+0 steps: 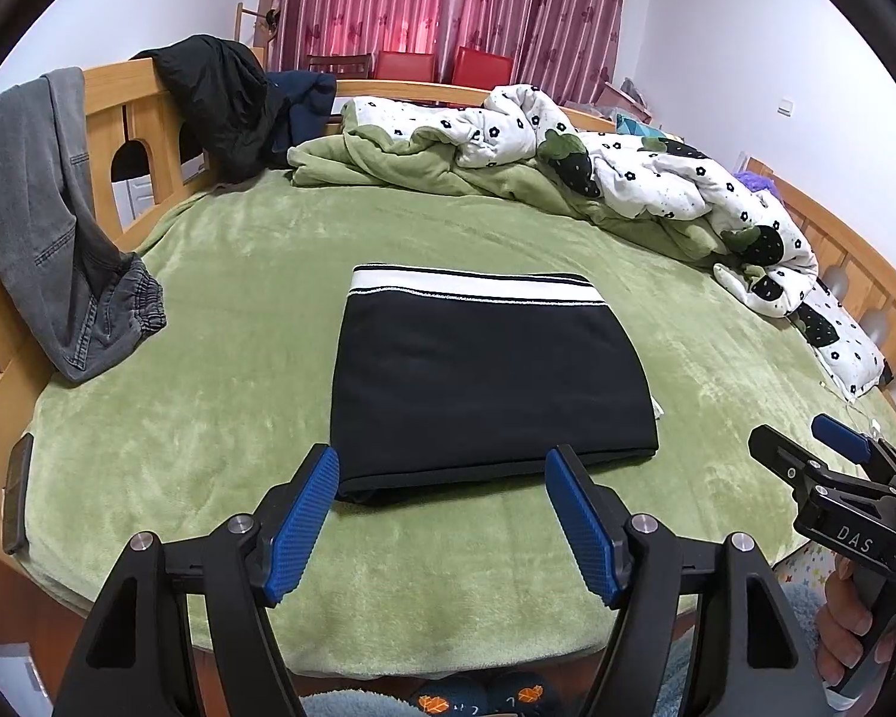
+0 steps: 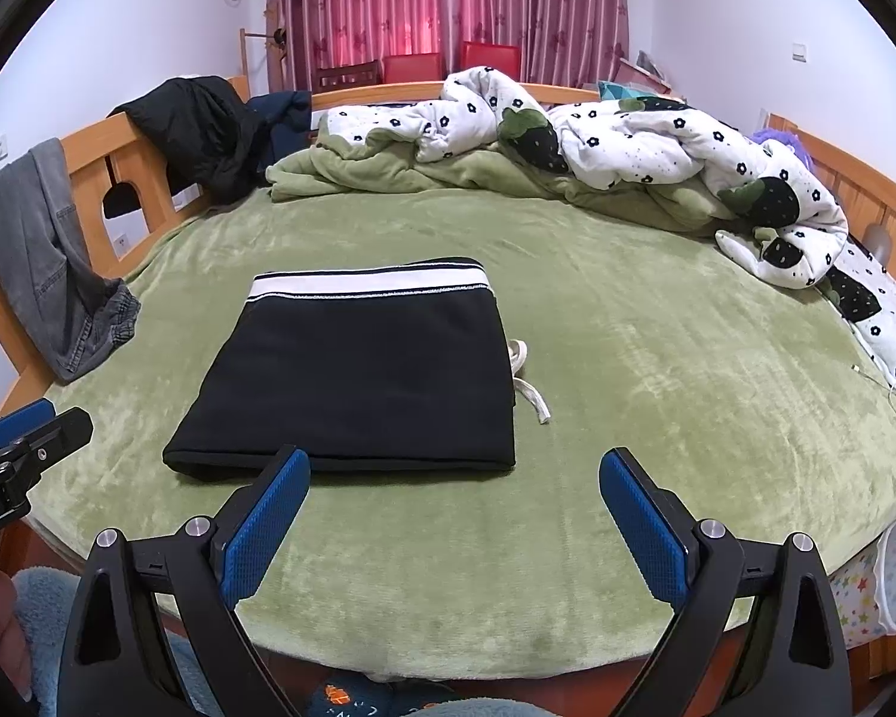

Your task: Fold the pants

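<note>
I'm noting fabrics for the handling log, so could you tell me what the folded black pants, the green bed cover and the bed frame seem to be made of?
Folded black pants: probably a soft matte knit, with a ribbed white waistband.
Green bed cover: plush fleece or velvet-like pile; it shows brushed sheen streaks.
Bed frame: light wood, smooth and apparently varnished, with visible grain tone.

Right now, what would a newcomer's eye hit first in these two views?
The folded black pants, a neat rectangle with a white striped waistband at the far edge, lying mid-bed on the green blanket. Next, the two blue-padded tools in the foreground, left tool and right tool, both open and holding nothing. Behind, a rumpled white flowered quilt runs along the far right side of the bed, and grey jeans hang over the wooden frame on the left.
</note>
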Demonstrator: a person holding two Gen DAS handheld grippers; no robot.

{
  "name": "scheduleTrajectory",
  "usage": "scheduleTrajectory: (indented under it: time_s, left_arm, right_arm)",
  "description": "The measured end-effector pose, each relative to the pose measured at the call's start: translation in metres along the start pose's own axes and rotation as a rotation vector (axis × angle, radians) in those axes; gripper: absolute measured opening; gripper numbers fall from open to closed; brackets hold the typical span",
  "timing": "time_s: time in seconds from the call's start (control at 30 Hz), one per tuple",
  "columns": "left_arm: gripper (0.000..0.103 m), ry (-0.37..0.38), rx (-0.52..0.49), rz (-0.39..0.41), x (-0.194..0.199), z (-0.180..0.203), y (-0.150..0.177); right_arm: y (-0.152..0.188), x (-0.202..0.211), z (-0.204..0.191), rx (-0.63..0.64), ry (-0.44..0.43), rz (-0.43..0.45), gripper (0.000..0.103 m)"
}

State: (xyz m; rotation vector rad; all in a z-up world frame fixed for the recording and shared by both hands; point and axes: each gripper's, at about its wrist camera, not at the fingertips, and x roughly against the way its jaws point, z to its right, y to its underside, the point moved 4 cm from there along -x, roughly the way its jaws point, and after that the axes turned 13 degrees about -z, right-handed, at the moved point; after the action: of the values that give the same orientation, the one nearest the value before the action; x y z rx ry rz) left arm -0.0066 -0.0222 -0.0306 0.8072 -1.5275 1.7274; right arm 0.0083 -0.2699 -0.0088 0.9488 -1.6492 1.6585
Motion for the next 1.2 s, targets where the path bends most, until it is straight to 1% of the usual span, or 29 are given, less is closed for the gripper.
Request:
scheduleTrajectory:
  time_s: [1.2]
  left_arm:
    - [0.071, 0.007, 0.000, 0.000, 0.0006, -0.0017, 0.0001]
  right_arm:
    - [0.0001, 0.0003, -0.0001, -0.001, 0.002, 0.001, 0.097]
